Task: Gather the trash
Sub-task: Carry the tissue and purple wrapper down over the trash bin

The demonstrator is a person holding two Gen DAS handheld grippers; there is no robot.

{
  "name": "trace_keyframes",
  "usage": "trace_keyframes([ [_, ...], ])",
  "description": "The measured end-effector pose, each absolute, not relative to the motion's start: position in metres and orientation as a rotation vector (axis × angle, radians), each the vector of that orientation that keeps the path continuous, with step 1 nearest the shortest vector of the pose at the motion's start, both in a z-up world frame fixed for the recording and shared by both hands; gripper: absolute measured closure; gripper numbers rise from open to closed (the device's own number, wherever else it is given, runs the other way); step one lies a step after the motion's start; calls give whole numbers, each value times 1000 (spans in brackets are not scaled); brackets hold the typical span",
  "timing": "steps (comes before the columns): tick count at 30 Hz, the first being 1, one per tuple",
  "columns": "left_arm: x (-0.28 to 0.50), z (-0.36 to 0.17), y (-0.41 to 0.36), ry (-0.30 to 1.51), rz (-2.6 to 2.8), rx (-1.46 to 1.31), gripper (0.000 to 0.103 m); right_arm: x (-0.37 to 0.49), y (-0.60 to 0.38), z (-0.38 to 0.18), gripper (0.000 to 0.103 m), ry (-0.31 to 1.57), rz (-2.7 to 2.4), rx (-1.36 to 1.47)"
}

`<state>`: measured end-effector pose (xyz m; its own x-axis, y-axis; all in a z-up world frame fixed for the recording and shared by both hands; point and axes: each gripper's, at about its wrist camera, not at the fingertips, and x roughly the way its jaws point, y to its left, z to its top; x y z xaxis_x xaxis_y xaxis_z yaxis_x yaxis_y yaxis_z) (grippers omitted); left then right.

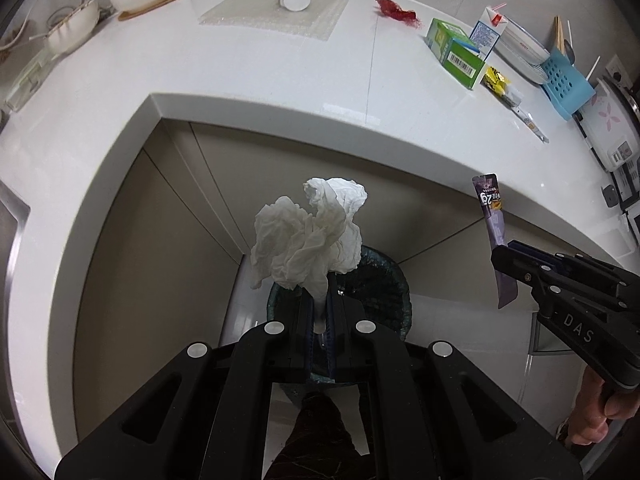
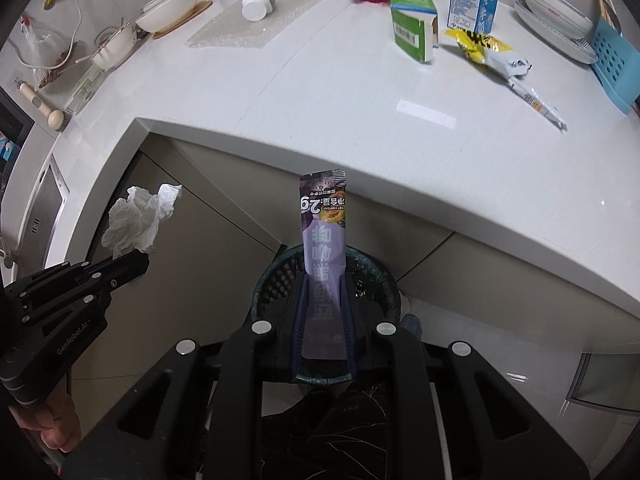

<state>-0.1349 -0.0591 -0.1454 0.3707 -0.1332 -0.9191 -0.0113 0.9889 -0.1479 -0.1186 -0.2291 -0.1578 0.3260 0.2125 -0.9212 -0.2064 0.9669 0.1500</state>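
The purple sachet (image 2: 323, 240) stands lengthwise out of the right gripper (image 2: 323, 320), directly over the dark bin (image 2: 384, 280) below the counter (image 2: 360, 120). The crumpled tissue (image 1: 308, 232) hangs over the same bin from the left gripper (image 1: 320, 320). Both pairs of fingers are clamped tight on their loads; judging by this, release comes next.

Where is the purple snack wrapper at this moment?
The purple snack wrapper stands upright in the right gripper, directly above the dark waste basket below the white counter edge.
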Motion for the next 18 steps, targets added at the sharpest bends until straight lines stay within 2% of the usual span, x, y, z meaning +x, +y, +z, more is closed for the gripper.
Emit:
trace_keyframes([
  [18, -142, -211, -50, 1240, -70, -165, 99, -122, -209, -226, 87, 1263, 289, -49],
])
